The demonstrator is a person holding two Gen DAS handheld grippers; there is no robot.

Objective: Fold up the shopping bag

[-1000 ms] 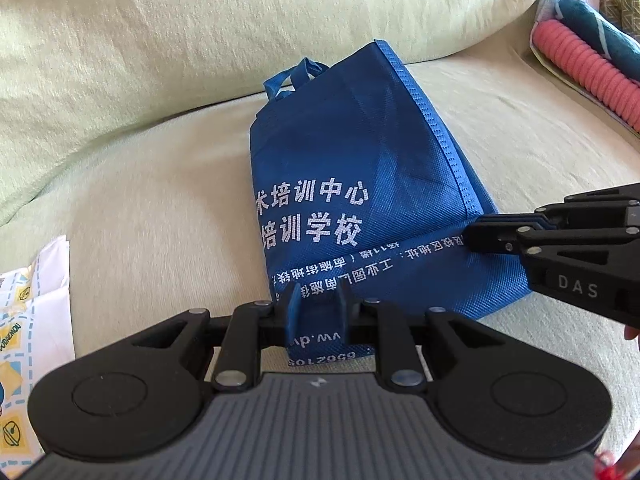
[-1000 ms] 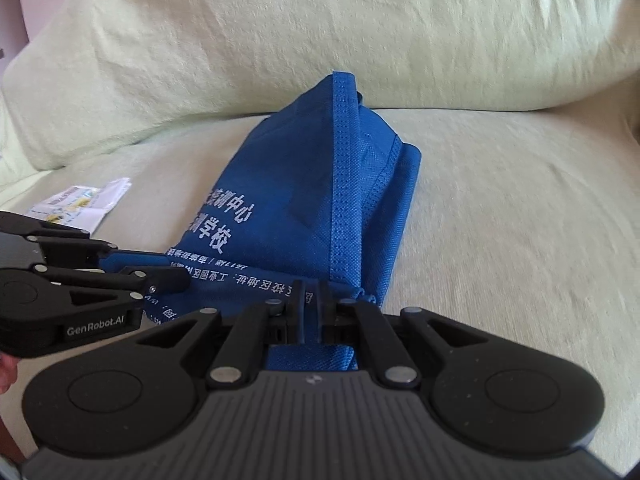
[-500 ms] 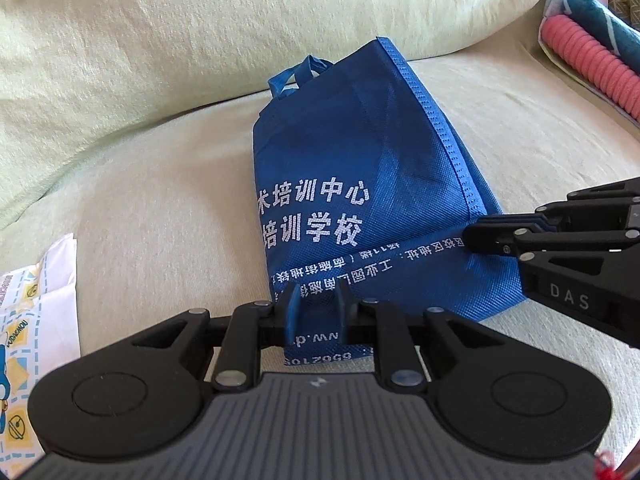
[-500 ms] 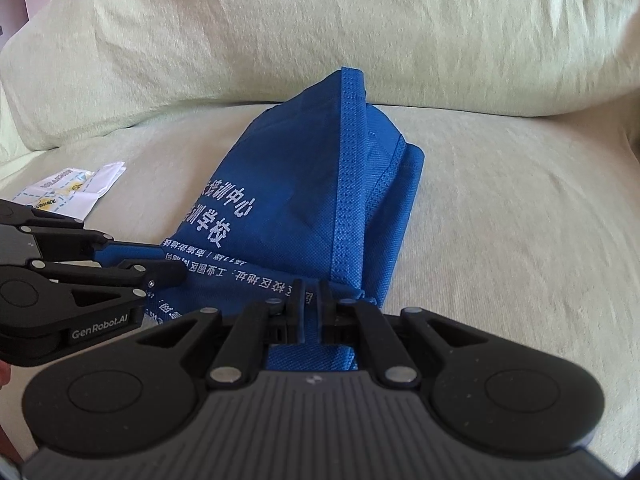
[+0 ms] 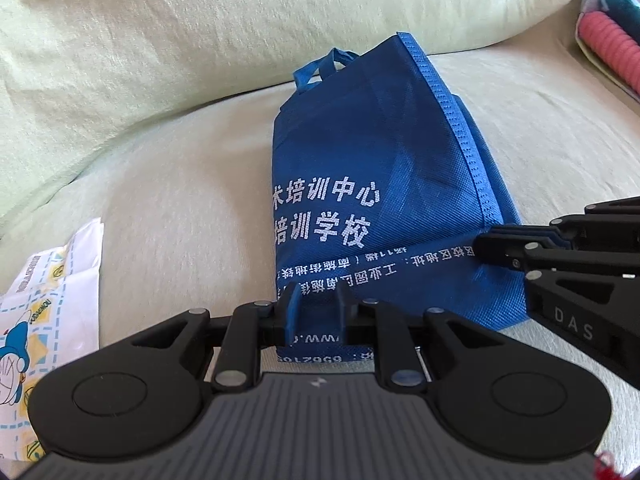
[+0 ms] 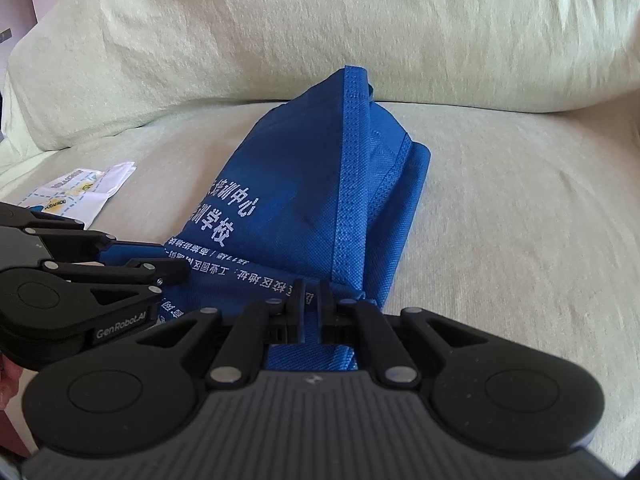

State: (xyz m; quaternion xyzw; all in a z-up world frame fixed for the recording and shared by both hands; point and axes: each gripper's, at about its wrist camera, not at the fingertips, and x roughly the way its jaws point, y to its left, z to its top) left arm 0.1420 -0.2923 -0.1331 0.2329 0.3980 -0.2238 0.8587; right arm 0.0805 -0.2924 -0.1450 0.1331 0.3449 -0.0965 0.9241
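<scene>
Both claws, left [image 5: 314, 306] and right [image 6: 310, 300], are clamped on the near edge of the bag [image 5: 360, 184]; I judge a fold is under way, so they should carry that edge toward the handles [image 5: 324, 66].

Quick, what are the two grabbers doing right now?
Left gripper: closed on the near edge of the blue bag.
Right gripper: closed on the same edge, further along.

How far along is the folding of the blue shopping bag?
Done: the blue shopping bag lies flattened lengthwise on the sofa seat, sides tucked in. In hand: the left gripper and right gripper each pinch its near bottom edge. Left: folding that edge over toward the handles.
</scene>
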